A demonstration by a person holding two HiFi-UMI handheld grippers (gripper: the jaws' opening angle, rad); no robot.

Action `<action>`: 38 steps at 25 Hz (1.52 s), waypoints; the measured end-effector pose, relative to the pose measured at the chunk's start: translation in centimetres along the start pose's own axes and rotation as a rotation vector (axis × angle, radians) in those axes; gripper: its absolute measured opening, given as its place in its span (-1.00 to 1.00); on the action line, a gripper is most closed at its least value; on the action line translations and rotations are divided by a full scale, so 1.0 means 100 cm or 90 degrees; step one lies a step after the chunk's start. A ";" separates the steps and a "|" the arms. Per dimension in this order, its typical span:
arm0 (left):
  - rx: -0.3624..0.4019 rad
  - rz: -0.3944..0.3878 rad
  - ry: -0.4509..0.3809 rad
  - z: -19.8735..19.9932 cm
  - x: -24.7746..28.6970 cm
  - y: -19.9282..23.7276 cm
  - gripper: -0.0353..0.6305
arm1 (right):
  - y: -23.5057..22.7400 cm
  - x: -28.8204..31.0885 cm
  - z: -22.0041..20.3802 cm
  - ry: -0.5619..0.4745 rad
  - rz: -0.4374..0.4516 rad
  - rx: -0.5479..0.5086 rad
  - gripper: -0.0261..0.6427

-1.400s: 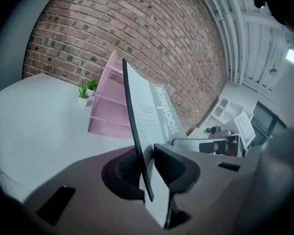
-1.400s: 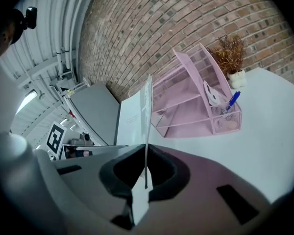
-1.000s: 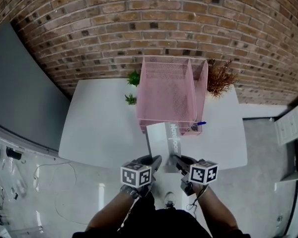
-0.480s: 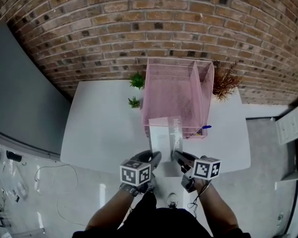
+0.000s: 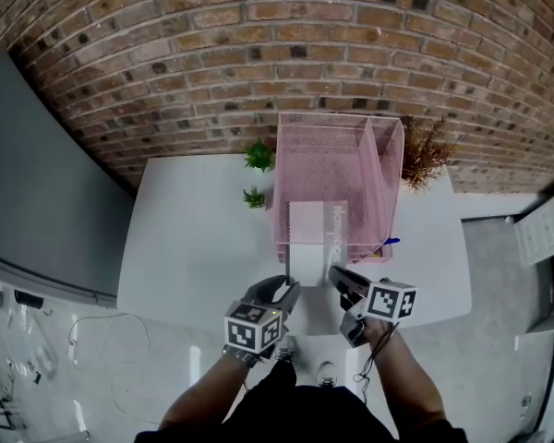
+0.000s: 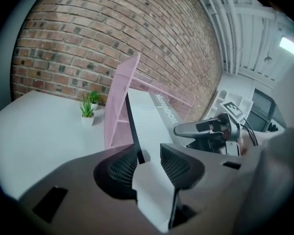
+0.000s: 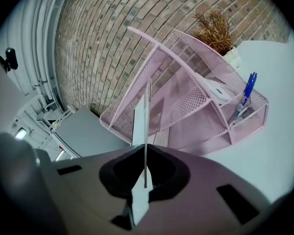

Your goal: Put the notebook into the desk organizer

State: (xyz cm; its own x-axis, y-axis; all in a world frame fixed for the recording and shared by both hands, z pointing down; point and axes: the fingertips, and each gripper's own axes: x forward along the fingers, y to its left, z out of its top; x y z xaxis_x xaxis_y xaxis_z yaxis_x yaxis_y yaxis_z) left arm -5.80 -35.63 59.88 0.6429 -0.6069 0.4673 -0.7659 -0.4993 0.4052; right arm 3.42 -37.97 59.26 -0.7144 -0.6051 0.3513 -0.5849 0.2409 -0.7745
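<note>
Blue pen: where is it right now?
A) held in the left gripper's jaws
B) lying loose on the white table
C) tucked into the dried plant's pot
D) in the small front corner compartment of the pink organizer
D: the blue pen stands tilted in the small mesh compartment at the front corner of the pink organizer.

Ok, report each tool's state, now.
Left tool: opening, notebook between its jaws, not clamped.
Right tool: shut on the notebook's edge.
</note>
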 end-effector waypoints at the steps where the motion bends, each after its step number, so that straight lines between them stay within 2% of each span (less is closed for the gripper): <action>1: 0.016 0.001 -0.004 0.002 0.000 0.000 -0.48 | 0.000 0.002 0.003 -0.003 0.000 0.001 -0.89; 5: 0.084 0.005 -0.003 0.004 0.003 -0.003 -0.42 | -0.001 0.008 0.010 -0.012 -0.001 0.010 -0.89; 11: 0.168 0.040 -0.008 0.008 0.009 0.001 -0.36 | 0.001 0.016 0.016 -0.017 0.002 0.019 -0.89; 14: 0.187 0.056 -0.009 0.009 0.012 0.004 -0.36 | 0.001 0.018 0.019 -0.018 0.000 0.021 -0.89; 19: 0.191 0.080 -0.026 0.020 0.014 0.010 -0.36 | 0.004 0.022 0.027 -0.011 0.000 0.000 -0.87; 23: 0.191 0.093 -0.050 0.029 0.013 0.010 -0.37 | 0.007 0.025 0.031 0.023 -0.023 -0.100 -0.73; 27: 0.191 0.101 -0.065 0.039 0.013 0.011 -0.37 | 0.014 0.028 0.028 0.067 -0.036 -0.222 -0.40; 30: 0.176 0.101 -0.065 0.041 0.014 0.013 -0.37 | 0.017 0.028 0.021 0.099 -0.053 -0.323 -0.23; 33: 0.169 0.100 -0.065 0.042 0.015 0.014 -0.37 | 0.017 0.026 0.013 0.131 -0.085 -0.427 -0.13; 38: 0.165 0.091 -0.063 0.042 0.015 0.014 -0.37 | 0.013 0.021 0.006 0.151 -0.166 -0.571 -0.09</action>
State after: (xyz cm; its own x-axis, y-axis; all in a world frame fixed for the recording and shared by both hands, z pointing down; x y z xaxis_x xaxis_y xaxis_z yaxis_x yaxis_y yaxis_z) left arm -5.97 -39.83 57.78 0.5335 -0.7334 0.4213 -0.8345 -0.5375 0.1213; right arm 1.37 -39.37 58.68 -0.5218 -0.5769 0.6284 -0.7419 0.6705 -0.0006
